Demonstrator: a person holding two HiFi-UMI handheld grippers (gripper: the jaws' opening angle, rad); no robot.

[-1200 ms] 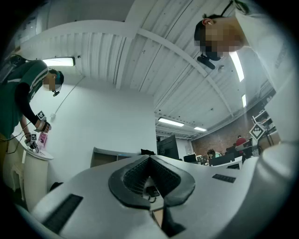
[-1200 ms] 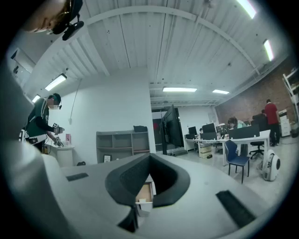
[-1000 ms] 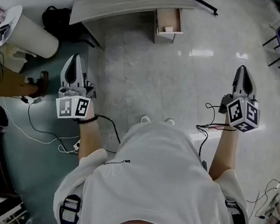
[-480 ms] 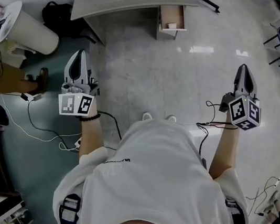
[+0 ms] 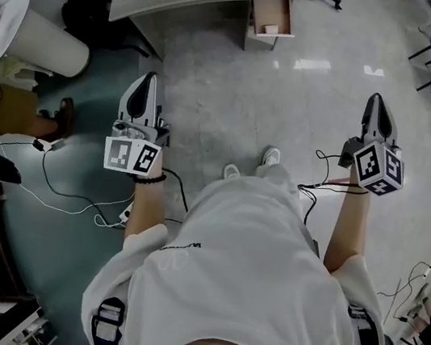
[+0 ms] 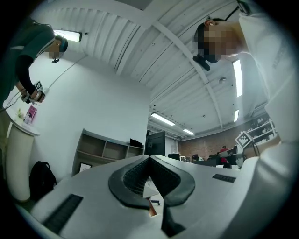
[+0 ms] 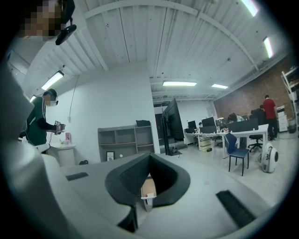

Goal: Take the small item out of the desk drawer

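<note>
Head view: left gripper (image 5: 148, 77) and right gripper (image 5: 375, 98) carry closed, empty fingers; unopened, they could shove the item (image 5: 269, 29) deeper into the top-centre drawer (image 5: 277, 12).

The person wears a white short-sleeved shirt (image 5: 245, 287), white shoes (image 5: 270, 157) and a dark bead bracelet (image 5: 149, 179) at centre left. The left claw (image 5: 149, 77) and right claw (image 5: 375, 97) are grey with black inner faces. Each carries 1 black-and-white marker cube (image 5: 378, 170). Thin black and red cables (image 5: 323, 190) run from the right one.
</note>
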